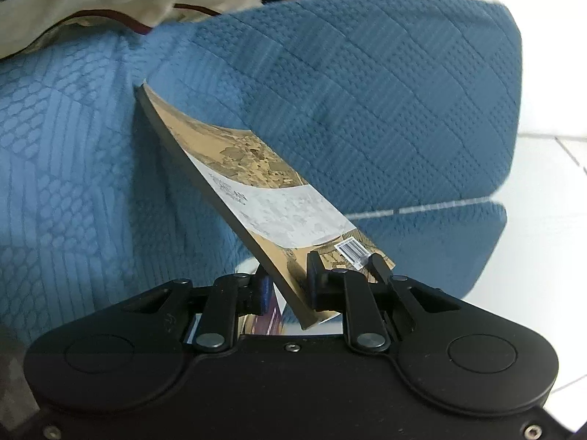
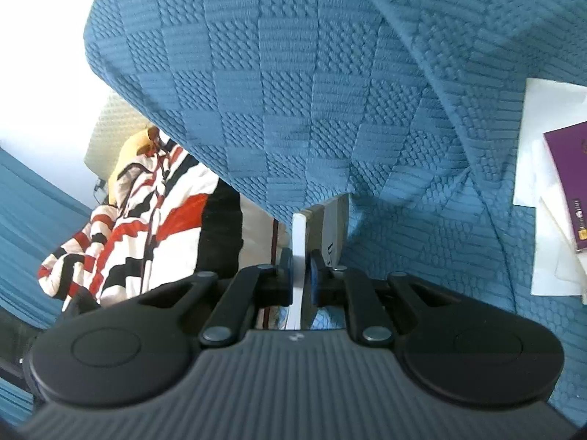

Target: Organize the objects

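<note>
Sofa cover (image 1: pixel 367 91): blue, checked weave. Book (image 1: pixel 271 198): tan, pale grey band. Garment (image 2: pixel 146 220): red, black, white stripes. Booklet (image 2: pixel 568 183): purple.

The left gripper (image 1: pixel 288 289) was clamped on the lower corner of a tan book (image 1: pixel 256 187), one pad on each cover, the book slanting away up and to the left beyond the fingertips. The right gripper (image 2: pixel 301 273) was closed on a thin white book (image 2: pixel 299 253) standing edge-on between its pads.
</note>
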`<state>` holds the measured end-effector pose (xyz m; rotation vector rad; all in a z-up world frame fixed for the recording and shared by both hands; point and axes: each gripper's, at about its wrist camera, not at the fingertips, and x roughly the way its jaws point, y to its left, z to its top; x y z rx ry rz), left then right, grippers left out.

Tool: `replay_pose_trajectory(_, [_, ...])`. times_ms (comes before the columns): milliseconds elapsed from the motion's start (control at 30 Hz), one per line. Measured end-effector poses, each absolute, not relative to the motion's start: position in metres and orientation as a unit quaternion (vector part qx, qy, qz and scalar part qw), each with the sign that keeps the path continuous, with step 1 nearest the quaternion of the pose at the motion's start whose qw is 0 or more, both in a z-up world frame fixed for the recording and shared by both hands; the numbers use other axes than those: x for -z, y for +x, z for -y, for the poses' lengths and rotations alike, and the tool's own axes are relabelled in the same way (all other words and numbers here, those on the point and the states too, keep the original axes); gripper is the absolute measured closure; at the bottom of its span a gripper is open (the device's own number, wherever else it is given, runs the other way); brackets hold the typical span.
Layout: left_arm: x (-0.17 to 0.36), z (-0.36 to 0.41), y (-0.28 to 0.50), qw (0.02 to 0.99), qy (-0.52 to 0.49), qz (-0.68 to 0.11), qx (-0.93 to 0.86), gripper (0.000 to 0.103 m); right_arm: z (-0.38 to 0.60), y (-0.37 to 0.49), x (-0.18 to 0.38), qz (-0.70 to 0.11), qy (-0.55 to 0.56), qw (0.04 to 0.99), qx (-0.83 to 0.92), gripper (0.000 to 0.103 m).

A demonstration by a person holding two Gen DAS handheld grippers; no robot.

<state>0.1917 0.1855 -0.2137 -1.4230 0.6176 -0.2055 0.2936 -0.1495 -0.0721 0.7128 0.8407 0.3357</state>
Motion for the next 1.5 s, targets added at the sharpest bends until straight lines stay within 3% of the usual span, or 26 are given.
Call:
replay_pose_trajectory(333, [0.169, -0.155, 0.199, 0.741, -0.577, -0.315, 0.134, 0.085, 0.192, 0.244, 0.058, -0.346, 0.372, 0.851, -0.132, 0.090])
replay_pose_trajectory(600, [0.179, -0.147, 0.198, 0.743, -0.552, -0.350, 0.145, 0.085, 0.207, 0.211, 0.080, -0.330, 0.390, 0.854, -0.100, 0.090])
replay_pose_trajectory(1500, [0.262, -0.134, 0.172, 0.752, -0.422, -0.503, 0.052, 0.088, 0.180, 0.138, 0.213, -0.454, 0.370, 0.809, -0.047, 0.086])
